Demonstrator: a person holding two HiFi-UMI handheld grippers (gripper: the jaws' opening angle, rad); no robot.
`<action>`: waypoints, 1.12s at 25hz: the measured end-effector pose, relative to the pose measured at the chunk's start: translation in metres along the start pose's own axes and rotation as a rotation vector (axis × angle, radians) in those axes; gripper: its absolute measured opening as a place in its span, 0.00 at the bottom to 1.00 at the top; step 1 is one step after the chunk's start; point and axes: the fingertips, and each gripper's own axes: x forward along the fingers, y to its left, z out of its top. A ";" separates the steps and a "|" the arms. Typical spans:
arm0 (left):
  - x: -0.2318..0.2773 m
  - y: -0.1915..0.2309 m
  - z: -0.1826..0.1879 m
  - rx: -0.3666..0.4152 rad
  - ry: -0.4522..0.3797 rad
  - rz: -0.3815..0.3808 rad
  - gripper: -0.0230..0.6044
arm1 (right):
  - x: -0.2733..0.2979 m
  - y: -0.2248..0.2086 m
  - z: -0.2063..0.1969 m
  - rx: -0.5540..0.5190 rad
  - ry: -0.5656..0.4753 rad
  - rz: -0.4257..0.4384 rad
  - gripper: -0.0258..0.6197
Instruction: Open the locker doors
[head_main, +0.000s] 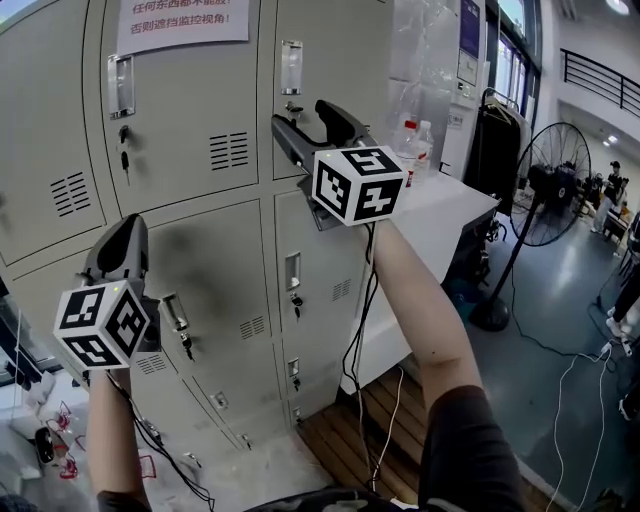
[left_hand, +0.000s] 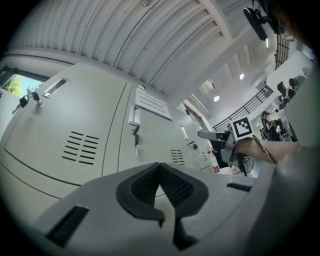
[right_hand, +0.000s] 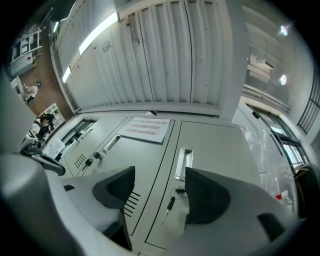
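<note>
Hovering clear of shut locker doors (head_main: 190, 110): right tongs (right_hand: 160, 192) wide before key (right_hand: 170, 204), left tongs (left_hand: 161, 187) pinched together.

Locker doors (head_main: 190, 110) — matt painted metal; floor (head_main: 570, 290) glossy.

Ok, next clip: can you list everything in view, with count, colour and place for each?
locker doors: at least eight, grey, all shut, stacked in rows straight ahead
keys: several, dark, hanging from the door locks
notice: one, white with red print, on an upper door
table: one, white, right of the locker doors
bottles: two, clear, on the table
fan: one, black, standing at far right
forearms: two, bare, raised
left gripper: one, grey with black pads, jaws together, empty, low left
right gripper: one, same colours, jaws apart, empty, facing the upper right door
</note>
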 end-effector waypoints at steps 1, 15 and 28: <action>0.005 -0.006 0.001 0.005 0.002 -0.002 0.05 | 0.004 -0.002 0.002 -0.005 -0.010 0.010 0.54; 0.046 -0.038 0.012 0.061 0.001 0.040 0.05 | 0.075 -0.034 0.005 0.100 0.041 0.148 0.54; 0.056 -0.032 -0.002 0.024 0.023 0.050 0.05 | 0.110 -0.029 0.001 0.094 0.088 0.115 0.54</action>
